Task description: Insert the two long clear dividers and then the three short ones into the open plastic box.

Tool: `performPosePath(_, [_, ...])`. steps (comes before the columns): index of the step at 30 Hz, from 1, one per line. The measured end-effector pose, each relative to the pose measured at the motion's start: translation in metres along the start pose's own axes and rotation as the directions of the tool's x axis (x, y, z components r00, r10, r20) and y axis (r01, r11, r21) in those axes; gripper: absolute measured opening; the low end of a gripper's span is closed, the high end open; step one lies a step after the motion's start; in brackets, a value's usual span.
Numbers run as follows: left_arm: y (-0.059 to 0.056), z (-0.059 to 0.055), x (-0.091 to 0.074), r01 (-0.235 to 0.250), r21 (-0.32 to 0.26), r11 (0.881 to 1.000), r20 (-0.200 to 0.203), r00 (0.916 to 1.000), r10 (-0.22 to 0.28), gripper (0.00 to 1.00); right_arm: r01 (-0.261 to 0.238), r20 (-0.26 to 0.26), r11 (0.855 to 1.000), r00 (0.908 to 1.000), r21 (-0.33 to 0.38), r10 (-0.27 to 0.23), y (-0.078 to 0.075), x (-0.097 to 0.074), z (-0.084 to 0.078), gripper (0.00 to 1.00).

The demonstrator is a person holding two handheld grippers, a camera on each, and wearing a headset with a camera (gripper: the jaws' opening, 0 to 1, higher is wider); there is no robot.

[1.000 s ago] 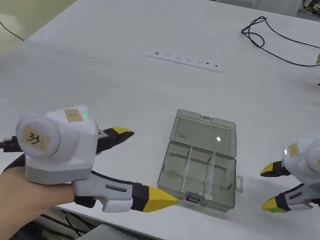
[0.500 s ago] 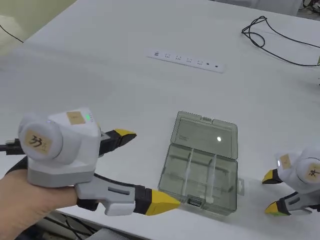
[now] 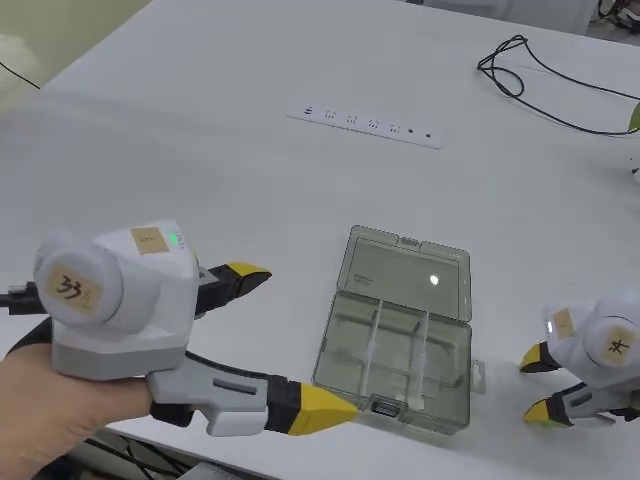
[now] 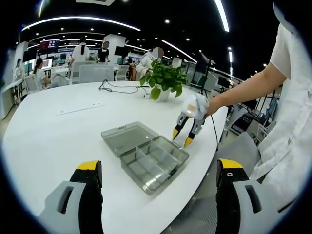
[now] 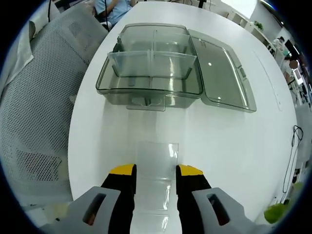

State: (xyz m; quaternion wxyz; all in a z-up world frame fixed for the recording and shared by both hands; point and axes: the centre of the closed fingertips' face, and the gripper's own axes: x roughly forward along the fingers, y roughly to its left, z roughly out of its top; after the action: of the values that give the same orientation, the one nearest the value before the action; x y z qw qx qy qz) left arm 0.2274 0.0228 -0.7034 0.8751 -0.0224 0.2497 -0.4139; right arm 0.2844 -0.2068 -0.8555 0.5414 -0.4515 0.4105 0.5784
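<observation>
Box [image 5: 146, 92] lies open on the surface [image 5: 219, 146] straight ahead of the right hand-held gripper [image 5: 156, 169], clear of its tips, with fitted dividers [image 5: 151, 63] already inside. That gripper looks clamped on a loose clear divider [image 5: 157, 153] by its two edges. The left hand-held gripper [image 3: 290, 338] is spread wide and empty at the box's far side. Probably best: square the loose piece to the wall slots and lower it straight while the left steadies the box.

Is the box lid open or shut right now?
Open. The lid lies folded back flat on the table beside the tray, whose clear dividers show from above.
</observation>
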Motion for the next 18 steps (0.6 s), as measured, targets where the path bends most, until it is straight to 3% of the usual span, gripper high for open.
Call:
performPosePath(10, [-0.002,-0.001,0.000,0.005,0.001,1.000,0.000,1.0000,-0.005,1.00,0.024,0.009,1.000,0.9997,0.009,-0.024,-0.001,-0.001,0.000,0.33])
performPosePath(18, [-0.002,0.002,0.001,0.008,0.005,1.000,0.003,1.0000,-0.008,0.99,0.060,0.056,0.998,0.9965,0.036,-0.062,-0.001,-0.014,0.010,0.33])
